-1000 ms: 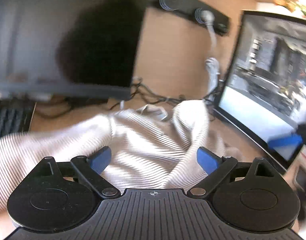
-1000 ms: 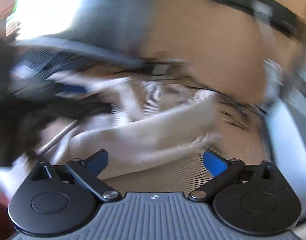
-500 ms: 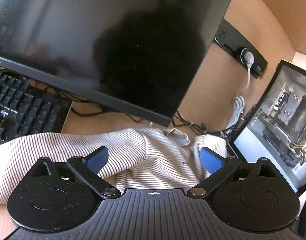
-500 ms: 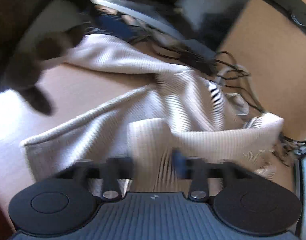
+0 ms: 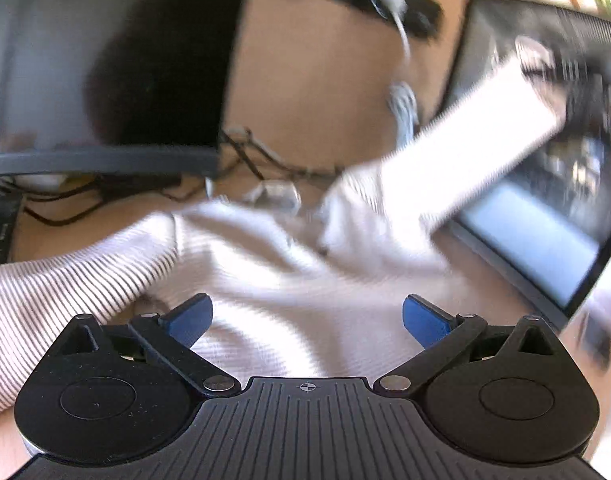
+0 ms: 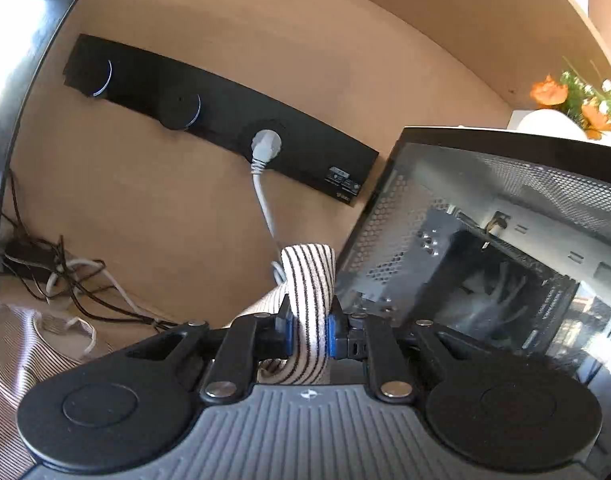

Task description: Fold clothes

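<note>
In the right wrist view the right gripper (image 6: 308,334) sits at the lower centre of the frame with its 2 blue pads (image 6: 288,330) pressed against a strip of the striped shirt (image 6: 308,292), so the jaws are narrow and clamped on that cloth; the strip stands up between them as a rounded fold with dark stripes running lengthwise. More of the same shirt lies at the lower left edge of that frame, near a tangle of cables (image 6: 65,276) on the wooden desk (image 6: 117,326). Behind, across the upper middle, a black power strip (image 6: 221,128) is fixed to the wooden back panel, with 1 white plug (image 6: 266,145) in it and its cord dropping toward the raised cloth. A computer case (image 6: 489,248) with a mesh wall and glass side fills the right half, and orange flowers (image 6: 569,100) show at the upper right. The left wrist view is blurred. There the left gripper (image 5: 307,320) is at the lower centre with its 2 blue fingertips (image 5: 189,318) wide apart and holding nothing, poised over the shirt, which spreads from the left edge across the middle of the frame. From the middle a sleeve rises toward the upper right, where the other gripper appears as a dark smear in front of the case. A dark monitor (image 5: 101,68) fills the upper left.
</note>
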